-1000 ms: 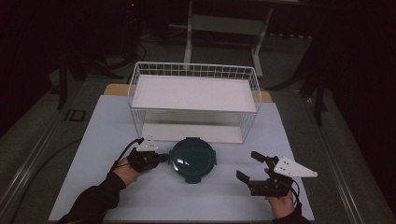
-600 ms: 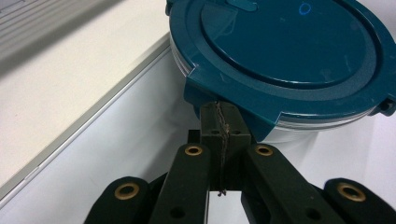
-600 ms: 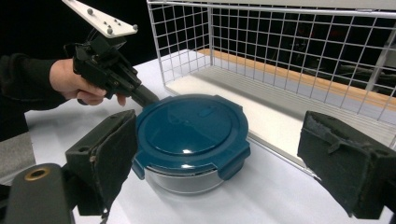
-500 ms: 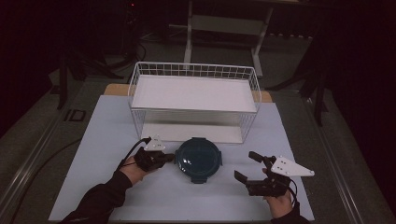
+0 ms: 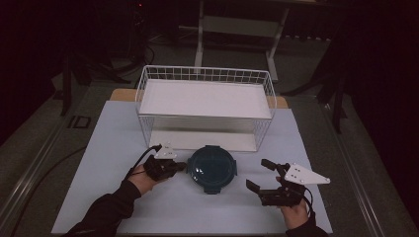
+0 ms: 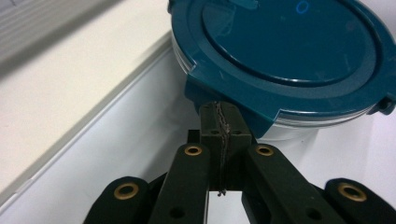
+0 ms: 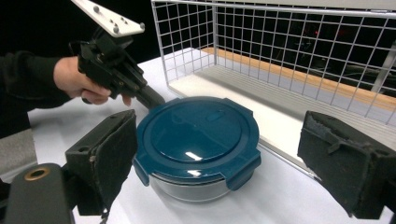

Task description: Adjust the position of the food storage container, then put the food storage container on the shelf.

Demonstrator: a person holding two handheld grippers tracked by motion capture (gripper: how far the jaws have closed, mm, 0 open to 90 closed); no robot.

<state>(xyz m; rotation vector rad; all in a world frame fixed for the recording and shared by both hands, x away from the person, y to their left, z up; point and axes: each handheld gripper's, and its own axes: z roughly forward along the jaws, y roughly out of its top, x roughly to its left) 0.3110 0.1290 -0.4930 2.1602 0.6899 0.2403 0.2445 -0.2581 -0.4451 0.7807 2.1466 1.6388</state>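
Nearest the person, the right gripper (image 5: 258, 178) rests low on the white table (image 5: 99, 163), held in the right hand (image 5: 295, 213), with its jaws wide apart and nothing between them. In the right gripper view those two black jaws frame the round container (image 7: 198, 144), which sits a little way ahead of them, untouched by them.

The container (image 5: 210, 169) stands on the table between the two grippers, just in front of the wire basket (image 5: 205, 111). It has a clear body and a dark teal lid (image 6: 285, 51) with clip tabs around its rim.

The left gripper (image 5: 182, 167), in the left hand (image 5: 143, 180), points at the container's left side. In the left gripper view its jaws are pressed together, the pads meeting with no thing between them, and their tip touches or lies just under a lid tab (image 6: 224, 100). The jaws have just begun to ease apart a little.

Beyond the container, the basket holds a white shelf board (image 5: 205, 98) on its upper level. Past the table the floor is dark.
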